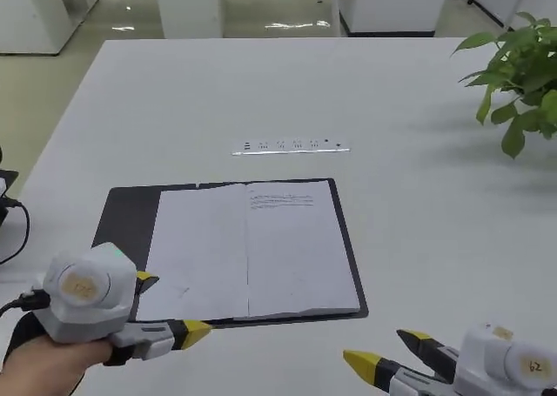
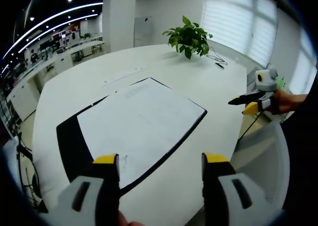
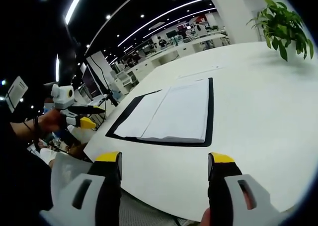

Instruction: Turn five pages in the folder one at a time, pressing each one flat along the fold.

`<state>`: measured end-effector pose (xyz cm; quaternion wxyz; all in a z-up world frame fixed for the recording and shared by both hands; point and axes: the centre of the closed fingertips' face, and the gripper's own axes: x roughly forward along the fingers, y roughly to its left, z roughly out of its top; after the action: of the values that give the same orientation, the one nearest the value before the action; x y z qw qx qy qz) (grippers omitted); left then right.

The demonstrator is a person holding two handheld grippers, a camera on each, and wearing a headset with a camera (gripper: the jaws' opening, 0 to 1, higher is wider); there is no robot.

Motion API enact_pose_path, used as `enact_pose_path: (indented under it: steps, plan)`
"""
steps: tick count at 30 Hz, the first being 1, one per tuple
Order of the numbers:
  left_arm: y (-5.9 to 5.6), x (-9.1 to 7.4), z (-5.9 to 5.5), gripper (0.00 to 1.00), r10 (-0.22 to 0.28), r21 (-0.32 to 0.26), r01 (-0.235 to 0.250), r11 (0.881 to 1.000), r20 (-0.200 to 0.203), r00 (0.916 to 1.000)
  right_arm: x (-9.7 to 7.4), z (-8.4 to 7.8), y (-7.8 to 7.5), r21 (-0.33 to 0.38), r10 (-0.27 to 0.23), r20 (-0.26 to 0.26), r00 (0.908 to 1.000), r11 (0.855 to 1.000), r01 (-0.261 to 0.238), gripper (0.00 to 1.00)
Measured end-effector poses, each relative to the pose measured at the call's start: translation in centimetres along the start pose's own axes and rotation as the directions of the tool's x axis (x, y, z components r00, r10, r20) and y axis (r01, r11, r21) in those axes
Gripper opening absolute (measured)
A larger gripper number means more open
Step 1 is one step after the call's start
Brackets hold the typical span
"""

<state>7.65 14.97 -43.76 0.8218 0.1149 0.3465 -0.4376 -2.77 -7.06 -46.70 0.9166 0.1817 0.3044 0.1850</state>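
Note:
A black folder [image 1: 126, 215] lies open on the white table, its white pages [image 1: 252, 248] spread flat with a few printed lines on the right page. It also appears in the left gripper view [image 2: 139, 121] and in the right gripper view [image 3: 174, 114]. My left gripper [image 1: 178, 309] hovers at the folder's near left corner, open, yellow-tipped, nothing between its fingers [image 2: 107, 161]. My right gripper [image 1: 387, 348] is open off the near right corner, clear of the folder, with its fingers [image 3: 218, 161] over bare table.
A white power strip [image 1: 290, 145] lies just beyond the folder. A potted green plant [image 1: 522, 74] stands at the far right. A black cable [image 1: 13, 226] hangs off the table's left edge. Desks and office furniture lie beyond the table.

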Motion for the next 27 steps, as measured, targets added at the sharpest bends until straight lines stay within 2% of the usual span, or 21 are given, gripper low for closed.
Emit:
enact_pose_path:
  steps: [6,8,10,12,17,19,24,27]
  plan:
    - [-0.8,1.9,1.5,0.67,-0.040,0.035,0.040,0.999,-0.004,0.9992,-0.1,0.1,-0.5,0.009,0.003,-0.004,1.0000,1.000,-0.003,0.71]
    - [-1.3,2.6,1.9,0.66,-0.064,0.061,0.065,0.996,-0.009,0.9979,-0.2,0.2,-0.6,0.014,0.003,-0.001,1.0000,1.000,-0.003,0.72]
    - [-2.3,3.1,2.5,0.65,-0.110,0.071,0.110,0.991,-0.005,0.9940,-0.2,0.2,-0.9,0.021,-0.008,-0.005,1.0000,1.000,0.008,0.73]
    - [-2.8,3.7,2.9,0.66,-0.130,0.084,0.130,0.988,-0.008,0.9915,-0.2,0.0,-1.2,0.022,-0.018,-0.014,0.9997,1.000,0.018,0.72]
    - [-3.8,5.3,3.2,0.67,-0.159,0.102,0.161,0.982,-0.030,0.9869,-0.3,-0.5,-1.5,0.023,-0.023,-0.033,0.9992,0.999,0.023,0.75]
    - [-3.8,6.4,2.9,0.67,-0.166,0.102,0.169,0.980,-0.042,0.9852,-0.4,-0.5,-1.5,0.021,-0.023,-0.032,0.9992,1.000,0.023,0.75]
    - [-5.2,8.1,3.0,0.68,-0.190,0.119,0.197,0.973,-0.065,0.9796,-0.6,-0.1,-1.5,-0.002,-0.028,-0.019,0.9994,1.000,0.028,0.77]
    - [-5.8,8.8,3.2,0.63,-0.202,0.124,0.210,0.970,-0.074,0.9765,-0.7,0.3,-1.4,-0.003,-0.026,-0.008,0.9996,1.000,0.026,0.78]
